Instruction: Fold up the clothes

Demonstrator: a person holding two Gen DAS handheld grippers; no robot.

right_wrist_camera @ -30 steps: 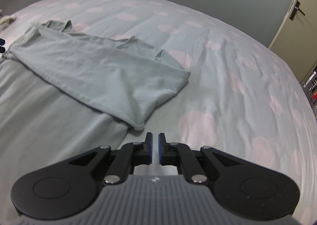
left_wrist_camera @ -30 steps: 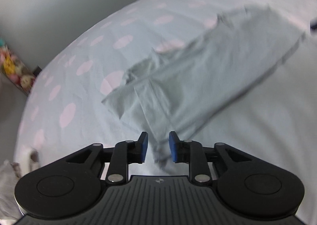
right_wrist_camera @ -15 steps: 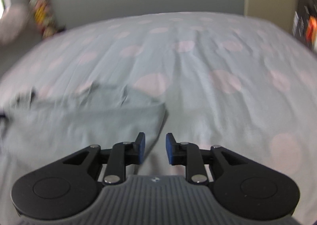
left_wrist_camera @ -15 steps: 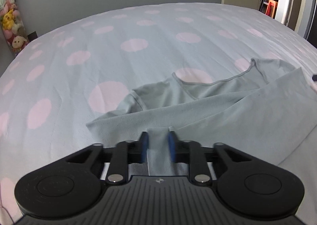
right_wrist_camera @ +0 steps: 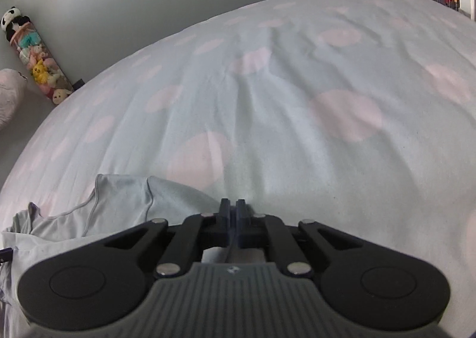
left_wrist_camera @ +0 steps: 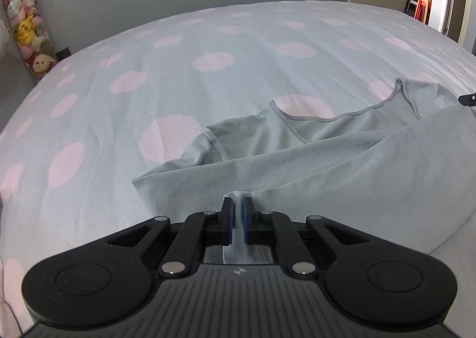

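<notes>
Across the bed, with its pale blue sheet and pink dots, a grey shirt lies partly doubled over, neckline facing away from the cameras. Judgement: a fold is in hand, both near edges gripped, and the next move calls for lifting the two together and carrying them level toward the neckline so the edge lands square. The left tool sits low over the sheet, pointing forward, its fingers drawn close on a pinch of shirt cloth. The right tool is likewise low and level, fingers almost together at the shirt's edge; cloth appears caught between them, though blur limits certainty.
</notes>
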